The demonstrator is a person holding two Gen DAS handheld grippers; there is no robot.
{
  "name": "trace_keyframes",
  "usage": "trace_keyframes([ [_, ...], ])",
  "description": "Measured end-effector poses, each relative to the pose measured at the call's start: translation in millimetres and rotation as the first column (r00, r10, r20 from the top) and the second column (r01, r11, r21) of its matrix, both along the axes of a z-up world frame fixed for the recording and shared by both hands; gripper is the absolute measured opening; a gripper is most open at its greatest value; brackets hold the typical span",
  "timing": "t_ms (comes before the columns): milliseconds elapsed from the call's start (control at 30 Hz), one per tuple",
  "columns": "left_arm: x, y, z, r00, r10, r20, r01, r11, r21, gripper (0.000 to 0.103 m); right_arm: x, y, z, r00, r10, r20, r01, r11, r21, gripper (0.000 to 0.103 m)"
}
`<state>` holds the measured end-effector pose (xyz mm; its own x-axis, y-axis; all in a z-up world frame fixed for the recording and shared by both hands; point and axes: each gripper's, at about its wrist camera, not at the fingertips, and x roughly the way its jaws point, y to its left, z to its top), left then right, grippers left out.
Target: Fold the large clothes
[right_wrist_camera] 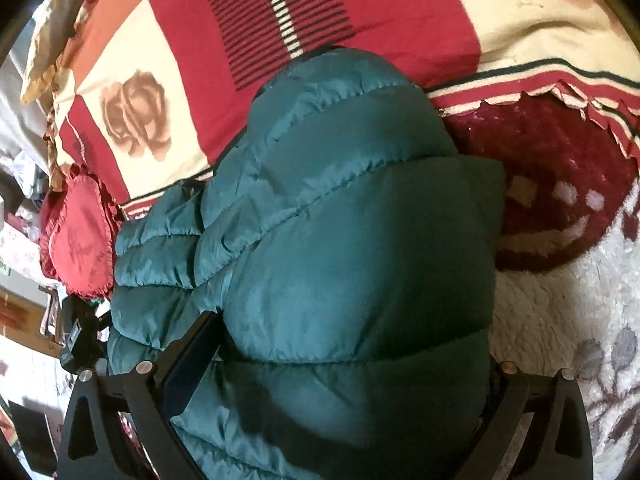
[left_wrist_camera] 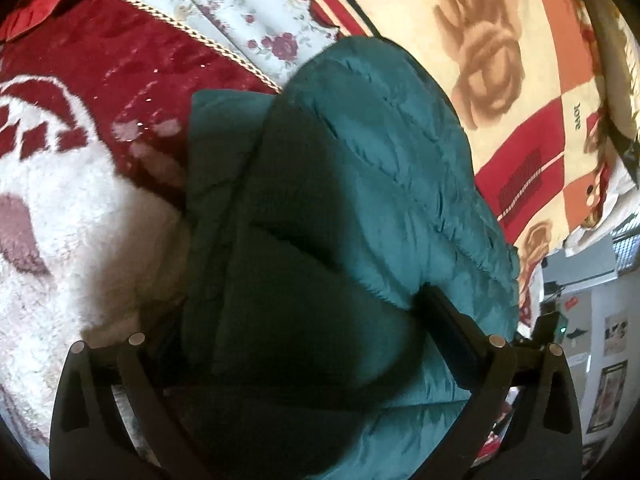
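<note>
Black claw fingers frame the bottom of both views, with a puffy teal quilted down jacket (left_wrist_camera: 360, 208) bulging between them. Left claw (left_wrist_camera: 296, 320): jaws spread wide; the jacket's shadowed bulk fills the gap, one finger (left_wrist_camera: 452, 328) lies along its flank, and the opposite finger is hidden, so a grip cannot be confirmed. Right claw (right_wrist_camera: 352, 344): jaws likewise wide apart with the jacket swelling between; one finger (right_wrist_camera: 192, 352) lies against the fabric, the other is hidden behind the bulge, so whether it clamps cannot be told.

Position of the garment: the jacket lies bunched and folded over itself on a bed, across the border between a cream-and-red blanket printed with brown roses (left_wrist_camera: 500, 40) and a dark red and white fleece blanket (left_wrist_camera: 60, 220).

Edges and free room: open bedding surrounds the jacket on its far side and on both flanks. The rose blanket's scalloped hem (right_wrist_camera: 560, 96) overlaps the fleece. In the left view the bed's edge shows at right, where the blanket drops away toward the room.

View differences: only the left view shows a pale floral-print sheet (left_wrist_camera: 240, 12), a gold cord trim (left_wrist_camera: 180, 28) and a wall with pictures (left_wrist_camera: 608, 392). Only the right view shows a red heart-shaped frilled cushion (right_wrist_camera: 76, 236) just beside the jacket's stitched panels, and wooden furniture (right_wrist_camera: 24, 312) beyond.
</note>
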<state>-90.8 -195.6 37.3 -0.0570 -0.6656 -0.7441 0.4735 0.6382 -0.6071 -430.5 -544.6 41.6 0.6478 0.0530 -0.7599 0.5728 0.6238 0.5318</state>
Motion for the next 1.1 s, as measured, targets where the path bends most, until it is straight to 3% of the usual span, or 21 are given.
trace_keyframes([
  [100, -3.5, -4.2, 1.3, 1.0, -0.021, 0.009, 0.021, 1.0, 0.009, 0.103, 5.6, 8.3, 3.1, 1.0, 0.008, -0.006, -0.008, 0.999, -0.048, 0.101],
  [133, -5.9, -4.7, 2.7, 0.999, -0.035, 0.017, 0.035, 0.999, 0.007, 0.102, 4.7, 12.6, 5.6, 1.0, 0.007, -0.002, -0.008, 0.997, -0.073, 0.094],
  [167, -8.6, -4.8, 5.0, 0.999, -0.042, 0.028, 0.042, 0.999, -0.002, 0.095, 3.6, 16.1, 9.0, 1.0, 0.009, 0.002, -0.009, 0.995, -0.096, 0.089],
  [233, -15.3, -2.2, 11.9, 0.997, -0.052, 0.051, 0.053, 0.998, -0.015, 0.085, -0.9, 23.2, 19.6, 1.0, 0.0, 0.018, 0.003, 0.991, -0.135, 0.062],
  [300, -25.1, 1.9, 25.9, 0.995, -0.056, 0.088, 0.06, 0.997, -0.042, 0.069, -9.4, 27.0, 31.7, 0.998, -0.021, 0.066, 0.029, 0.991, -0.132, 0.046],
  [400, -36.3, 9.2, 45.2, 0.993, -0.06, 0.102, 0.069, 0.994, -0.089, 0.056, -21.5, 35.3, 49.4, 0.991, -0.041, 0.128, 0.056, 0.991, -0.12, 0.035],
  [533, -54.0, 24.1, 77.1, 0.991, -0.093, 0.101, 0.108, 0.981, -0.163, 0.052, -29.0, 54.6, 76.5, 0.987, -0.025, 0.158, 0.045, 0.991, -0.123, 0.031],
  [800, -91.9, 84.1, 119.5, 0.976, -0.175, 0.129, 0.201, 0.954, -0.222, 0.051, -73.7, 109.3, 114.0, 0.978, 0.043, 0.204, -0.026, 0.996, -0.085, 0.031],
  [967, -108.1, 128.6, 108.9, 0.977, -0.186, 0.108, 0.206, 0.952, -0.227, 0.051, -117.4, 136.3, 97.7, 0.97, 0.036, 0.242, -0.037, 0.999, -0.002, 0.031],
  [1100, -108.1, 150.9, 66.2, 0.987, -0.144, 0.069, 0.153, 0.979, -0.138, 0.052, -138.6, 137.5, 66.1, 0.974, -0.034, 0.224, 0.021, 0.998, 0.061, 0.032],
])
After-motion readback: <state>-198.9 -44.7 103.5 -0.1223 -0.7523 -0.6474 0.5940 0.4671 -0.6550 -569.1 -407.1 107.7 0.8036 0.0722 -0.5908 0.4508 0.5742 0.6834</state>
